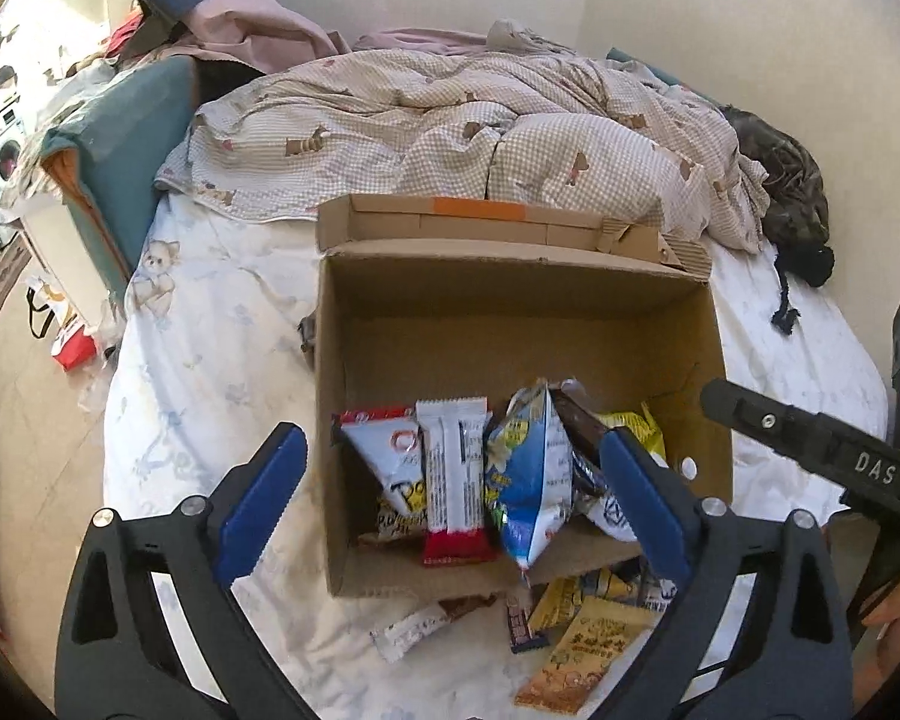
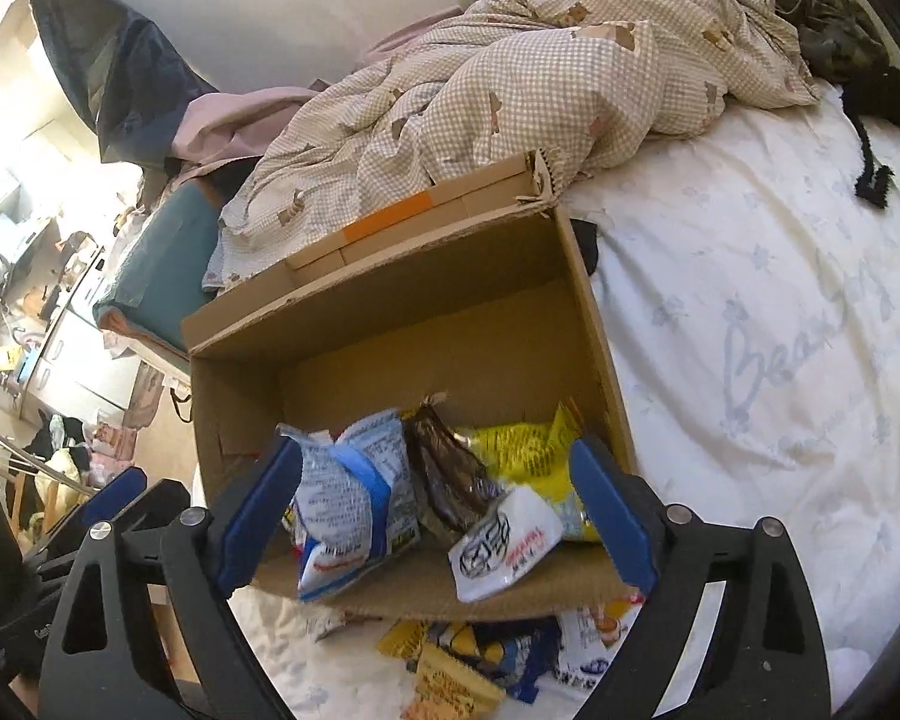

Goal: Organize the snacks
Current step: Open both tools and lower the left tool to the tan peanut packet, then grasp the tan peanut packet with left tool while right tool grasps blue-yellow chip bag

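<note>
In the left wrist view, the left hand-held gripper (image 1: pixel 450 480) hovered over the near end of an open cardboard box (image 1: pixel 510 294) on the bed (image 1: pixel 210 324), its blue pads spread wide apart and clamped on nothing. Inside the box, against the near wall, stood a white-and-red bar wrapper (image 1: pixel 455 474), a blue-and-white snack bag (image 1: pixel 531 480) and a yellow packet (image 1: pixel 633 426). More loose snacks (image 1: pixel 576 648) lay on the sheet just near of the box, and a checked duvet (image 1: pixel 480 126) was bunched at the far end. In the right wrist view, the right hand-held gripper (image 2: pixel 435 510) also stood with its pads apart, empty, above the same box (image 2: pixel 390 312). Between them showed the blue-and-white bag (image 2: pixel 348 510), a dark brown wrapper (image 2: pixel 444 474), the yellow packet (image 2: pixel 528 462) and a white pouch (image 2: pixel 504 540) leaning on the near wall.
</note>
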`<state>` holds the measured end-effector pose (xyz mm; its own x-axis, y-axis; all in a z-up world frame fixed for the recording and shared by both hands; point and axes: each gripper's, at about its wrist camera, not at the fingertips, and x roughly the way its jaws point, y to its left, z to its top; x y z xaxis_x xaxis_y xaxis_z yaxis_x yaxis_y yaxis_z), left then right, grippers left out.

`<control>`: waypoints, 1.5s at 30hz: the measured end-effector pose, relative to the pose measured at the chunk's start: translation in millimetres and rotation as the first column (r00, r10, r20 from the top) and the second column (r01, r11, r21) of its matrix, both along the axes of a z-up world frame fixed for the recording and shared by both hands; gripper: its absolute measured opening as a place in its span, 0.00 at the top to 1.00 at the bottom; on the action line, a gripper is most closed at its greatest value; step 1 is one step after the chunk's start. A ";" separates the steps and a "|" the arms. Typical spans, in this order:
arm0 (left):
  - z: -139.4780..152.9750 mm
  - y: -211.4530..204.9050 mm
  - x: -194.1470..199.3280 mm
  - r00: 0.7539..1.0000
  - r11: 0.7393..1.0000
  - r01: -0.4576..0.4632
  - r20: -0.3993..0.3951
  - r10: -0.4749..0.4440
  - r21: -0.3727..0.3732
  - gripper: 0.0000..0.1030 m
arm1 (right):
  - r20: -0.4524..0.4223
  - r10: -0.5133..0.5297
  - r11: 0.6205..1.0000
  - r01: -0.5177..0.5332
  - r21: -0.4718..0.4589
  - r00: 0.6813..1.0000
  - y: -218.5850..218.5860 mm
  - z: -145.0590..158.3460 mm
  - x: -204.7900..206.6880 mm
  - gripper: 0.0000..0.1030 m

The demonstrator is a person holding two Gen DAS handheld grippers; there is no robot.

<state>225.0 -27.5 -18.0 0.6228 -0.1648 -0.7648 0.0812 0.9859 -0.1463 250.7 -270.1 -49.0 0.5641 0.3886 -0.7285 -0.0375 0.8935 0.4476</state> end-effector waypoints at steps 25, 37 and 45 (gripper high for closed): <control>-78.2 -33.2 -60.6 0.956 0.997 0.052 -0.285 -0.068 -0.062 0.05 | -0.120 -0.091 0.994 0.098 0.049 0.989 -32.5 -12.4 -87.5 0.10; -165.0 -107.0 -72.8 0.835 0.932 0.358 -0.467 -0.293 0.055 0.29 | -0.160 -0.155 0.986 0.163 0.042 0.975 -63.5 -20.0 -99.7 0.10; -143.8 -103.8 -89.9 0.827 0.925 0.377 -0.466 -0.313 0.048 0.68 | -0.191 -0.152 0.986 0.163 0.040 0.970 -58.9 -27.4 -92.9 0.10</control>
<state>135.1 -131.3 -161.8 0.1346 -0.1825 -0.9739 0.3783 0.9179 -0.1197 157.8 -329.0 -76.4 0.4776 0.3478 -0.8068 0.1903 0.8555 0.4815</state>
